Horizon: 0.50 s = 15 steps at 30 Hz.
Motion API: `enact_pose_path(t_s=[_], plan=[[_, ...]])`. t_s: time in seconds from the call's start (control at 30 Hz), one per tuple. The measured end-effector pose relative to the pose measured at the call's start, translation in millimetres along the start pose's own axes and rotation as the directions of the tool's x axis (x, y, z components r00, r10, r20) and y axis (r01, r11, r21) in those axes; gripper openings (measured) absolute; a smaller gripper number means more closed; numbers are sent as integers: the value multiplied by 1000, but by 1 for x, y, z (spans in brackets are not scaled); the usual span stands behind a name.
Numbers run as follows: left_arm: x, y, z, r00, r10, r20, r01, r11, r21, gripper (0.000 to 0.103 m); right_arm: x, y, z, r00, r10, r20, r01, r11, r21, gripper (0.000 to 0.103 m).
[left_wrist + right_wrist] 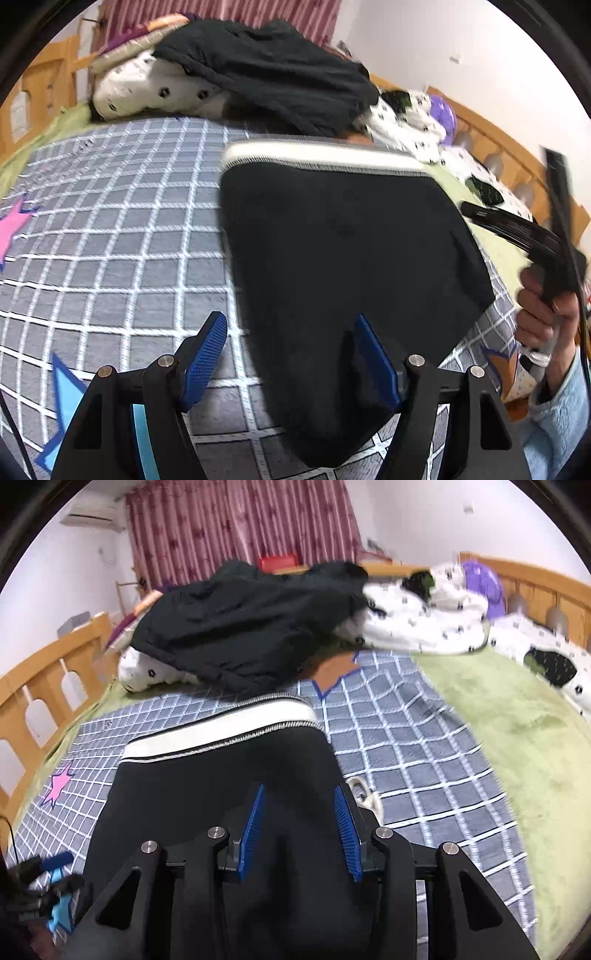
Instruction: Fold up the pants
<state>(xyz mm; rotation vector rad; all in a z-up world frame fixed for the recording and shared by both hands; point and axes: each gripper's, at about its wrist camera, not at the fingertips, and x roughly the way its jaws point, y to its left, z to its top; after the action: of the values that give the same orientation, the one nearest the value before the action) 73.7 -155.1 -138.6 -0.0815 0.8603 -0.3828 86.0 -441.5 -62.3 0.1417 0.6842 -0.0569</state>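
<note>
Black pants (332,240) with a white waistband (317,153) lie folded on a grey grid blanket (110,221) on a bed. In the left wrist view my left gripper (291,325) stands open at the pants' near left edge. One blue pad is over the blanket and the other over the black cloth, with nothing pinched. In the right wrist view my right gripper (300,790) hovers over the near part of the pants (221,775). Its jaws are narrowly apart, with only cloth lying beneath them. A white drawstring loop (364,794) peeks out beside its right finger.
A heap of dark clothes (240,627) lies on a white spotted quilt (424,627) at the far side. Wooden bed rails (48,672) run along the left and back. A green sheet (517,738) lies to the right. A person's hand (543,306) holds the other gripper.
</note>
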Motion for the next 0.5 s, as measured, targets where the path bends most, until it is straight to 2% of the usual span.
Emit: enact_pose_path(t_s=[0.07,0.1,0.2,0.3,0.37,0.43,0.5], plan=[[15,-7,-11,998,23,-56,-20,999,41,71,30,6,-3,992,-46,-118,46,999,-3,39],[16,-10,-16,998,21,-51,-18,998,56,73,44,10,-8,984,-91,-152,88,996,-21,39],[-2,-12,-20,998,58,-34,-53,991,120,73,44,28,-11,983,-165,-85,152,978,-140,39],[-31,-4,-20,989,148,6,-147,974,170,71,34,26,-14,988,-137,-73,130,987,-98,39],[-46,7,-21,984,178,15,-178,969,174,71,30,25,-17,990,-121,-75,116,991,-67,40],[-58,19,-26,979,206,6,-204,964,171,71,30,25,-18,988,-143,-56,138,988,-75,41],[-68,30,-32,969,245,13,-244,958,151,71,31,29,-21,985,-169,-45,165,983,-76,48]])
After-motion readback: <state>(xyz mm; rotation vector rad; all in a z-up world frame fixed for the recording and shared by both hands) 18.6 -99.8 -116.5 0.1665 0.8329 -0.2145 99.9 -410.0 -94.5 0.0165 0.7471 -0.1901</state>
